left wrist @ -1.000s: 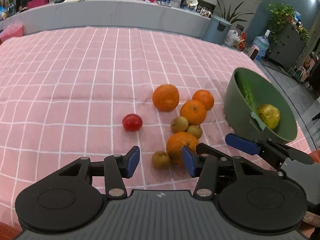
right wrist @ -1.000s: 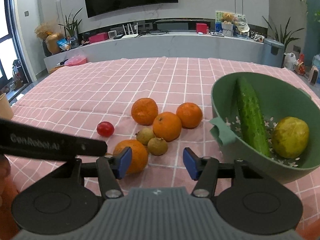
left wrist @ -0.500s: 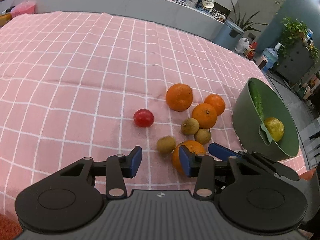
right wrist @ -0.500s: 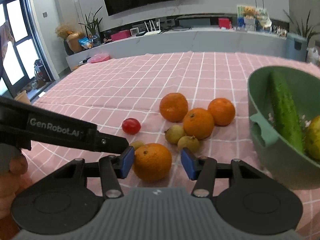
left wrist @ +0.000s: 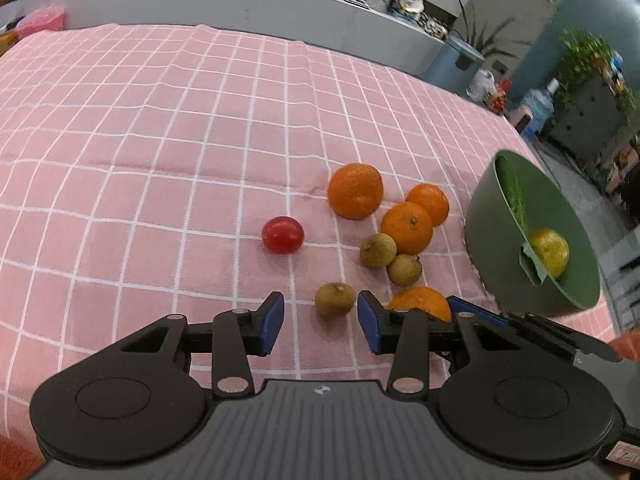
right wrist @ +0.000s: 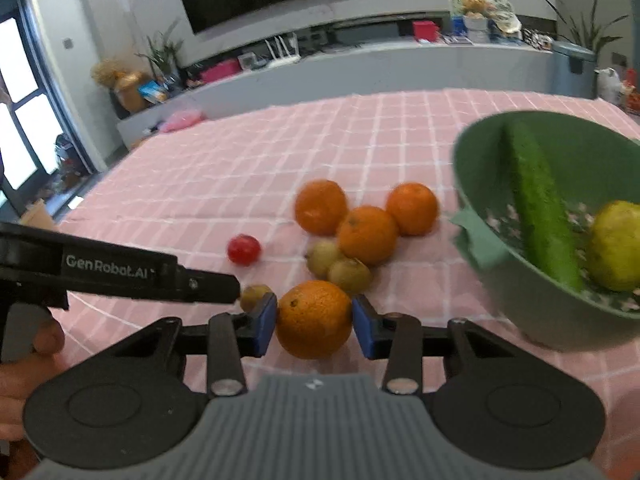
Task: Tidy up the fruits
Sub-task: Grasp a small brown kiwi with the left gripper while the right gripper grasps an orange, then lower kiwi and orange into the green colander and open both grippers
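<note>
Blue pads on the right gripper point(right wrist: 314, 326) are closing on the nearest orange point(right wrist: 314, 318), which sits between them on the pink checked cloth point(left wrist: 160, 140) of the desk; both pads look to be touching its sides already. The left gripper point(left wrist: 321, 322) hangs with its fingers part-open and empty, the small brown longan-like fruit point(left wrist: 335, 299) lying just ahead of the gap, not yet between the pads. The risk, as I judge it: the orange is round and held near its widest part, so an off-centre squeeze could pop it forward into the two brown fruits point(right wrist: 336, 266) just behind. The two grippers also work close together – the left one's finger reaches in right beside the right one's left pad – and a lift could knock them. Further out lie three more oranges point(right wrist: 366, 234) in a cluster and a red tomato point(right wrist: 244, 249) apart to the left. To the right stands the green bowl point(right wrist: 504, 280), holding a cucumber point(right wrist: 538, 208) and a yellow-green citrus fruit point(right wrist: 614, 244) – its near handle juts toward the path in.
</note>
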